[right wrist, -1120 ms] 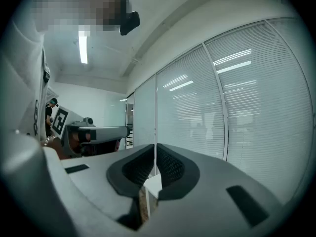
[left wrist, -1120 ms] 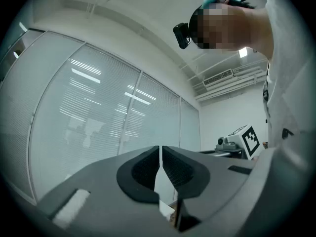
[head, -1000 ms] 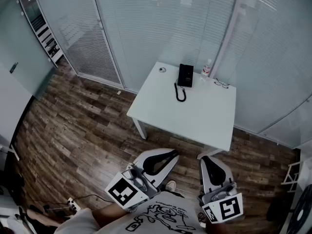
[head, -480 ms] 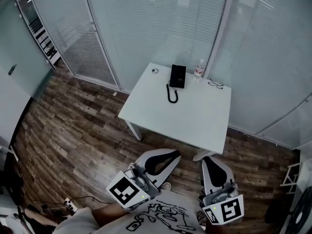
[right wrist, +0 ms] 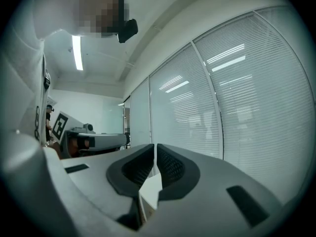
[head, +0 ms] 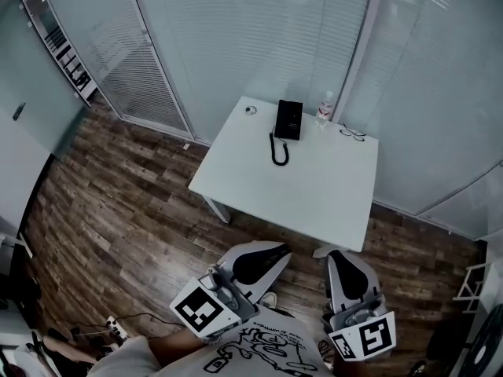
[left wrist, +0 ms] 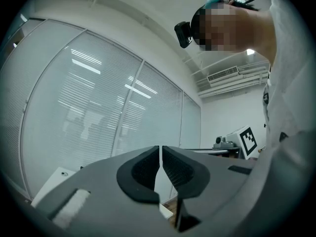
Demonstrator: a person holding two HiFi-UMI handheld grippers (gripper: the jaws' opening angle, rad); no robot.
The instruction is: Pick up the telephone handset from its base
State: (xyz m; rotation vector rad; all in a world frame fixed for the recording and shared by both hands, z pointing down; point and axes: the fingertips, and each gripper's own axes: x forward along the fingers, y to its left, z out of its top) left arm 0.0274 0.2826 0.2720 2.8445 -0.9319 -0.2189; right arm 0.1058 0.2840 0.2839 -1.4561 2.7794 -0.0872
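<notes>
A black telephone (head: 288,119) with its handset on the base lies near the far edge of a white table (head: 314,195); its coiled cord (head: 277,150) loops toward me. Both grippers are held close to my body, well short of the table. My left gripper (head: 271,250) is shut with nothing between its pads, and in the left gripper view its jaws (left wrist: 161,164) meet. My right gripper (head: 339,258) is likewise shut and empty; the right gripper view shows its pads (right wrist: 154,164) closed with only a corner of the table beyond.
A clear bottle (head: 324,107), a pair of glasses (head: 353,134) and a small round object (head: 250,110) lie on the far part of the table. Glass walls with blinds (head: 259,38) stand behind it. Wood floor (head: 118,203) spreads to the left, with a shelf unit (head: 63,53) beyond.
The table and telephone have shifted left and slightly closer in the head view as I step forward. Both grippers keep their place near my body, still shut.
</notes>
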